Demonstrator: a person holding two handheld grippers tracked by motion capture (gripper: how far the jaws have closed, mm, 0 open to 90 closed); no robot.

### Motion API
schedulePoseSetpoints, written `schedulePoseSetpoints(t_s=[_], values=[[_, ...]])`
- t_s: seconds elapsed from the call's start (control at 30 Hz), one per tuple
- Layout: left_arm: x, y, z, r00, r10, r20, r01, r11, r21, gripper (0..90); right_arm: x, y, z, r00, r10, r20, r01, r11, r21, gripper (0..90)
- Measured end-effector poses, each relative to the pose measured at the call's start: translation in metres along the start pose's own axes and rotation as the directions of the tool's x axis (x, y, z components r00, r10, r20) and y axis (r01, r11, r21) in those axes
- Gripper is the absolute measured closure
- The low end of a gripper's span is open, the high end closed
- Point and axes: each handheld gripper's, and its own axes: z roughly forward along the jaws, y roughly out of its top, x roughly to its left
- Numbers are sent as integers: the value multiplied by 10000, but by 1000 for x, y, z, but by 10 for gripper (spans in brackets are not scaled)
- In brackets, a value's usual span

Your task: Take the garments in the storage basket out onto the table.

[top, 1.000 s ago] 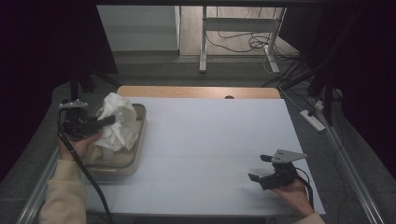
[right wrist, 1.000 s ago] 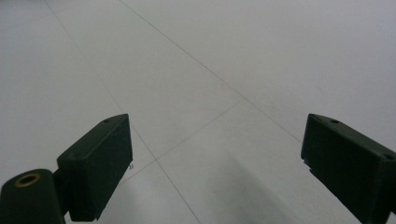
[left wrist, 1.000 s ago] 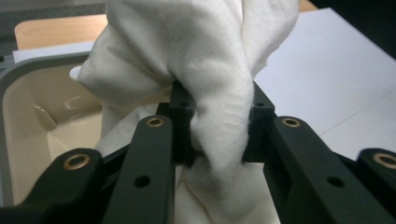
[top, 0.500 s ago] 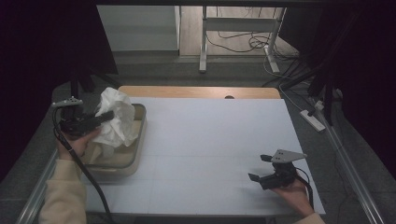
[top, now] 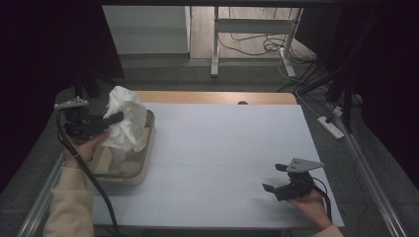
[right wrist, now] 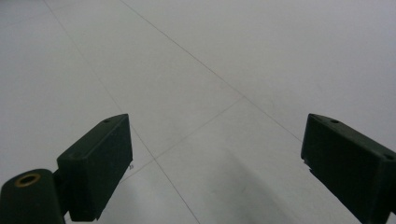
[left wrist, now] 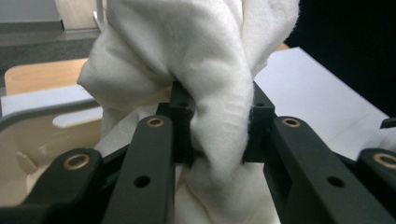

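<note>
Dark curtains close the room on both sides, and at the far end you can see a grey floor with cables and the legs of another table (top: 216, 44). Your table (top: 227, 148) has a white top with thin lines, and a wooden edge shows along its far side.

At the left of the table stands a cream plastic tub (top: 129, 168). You hold the left gripper (top: 114, 118) over it, on its left side, with the jaws pointing to the right. The jaws are clamped on a white cloth (top: 126, 118). In the left gripper view the two black jaws press a thick fold of the cloth (left wrist: 219, 116) between them, and the cloth bulges above and below the grip. The upper part of the cloth stands up above the rim of the tub, and the lower part hangs down into the tub. I cannot tell if the bottom of the cloth touches the floor of the tub.

Your right hand (top: 309, 200) rests at the near right corner of the table and holds the right gripper (top: 274, 177), well apart from the tub. Its jaws point to the left and stand wide apart, with nothing between them. In the right gripper view they frame only the bare white table (right wrist: 210, 70).
</note>
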Motion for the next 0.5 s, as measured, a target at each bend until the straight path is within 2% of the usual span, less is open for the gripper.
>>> schedulePoseSetpoints(t_s=[0.17, 0.5], values=[[-6, 5, -2, 9998, 132, 155, -130, 9998, -121, 699, 0, 0, 0, 10000, -22, 27, 22, 10000, 29, 88], [-9, 9, -4, 9994, 148, 325, -136, 9992, -379, 699, 0, 0, 0, 10000, -17, 53, 17, 10000, 42, 88]])
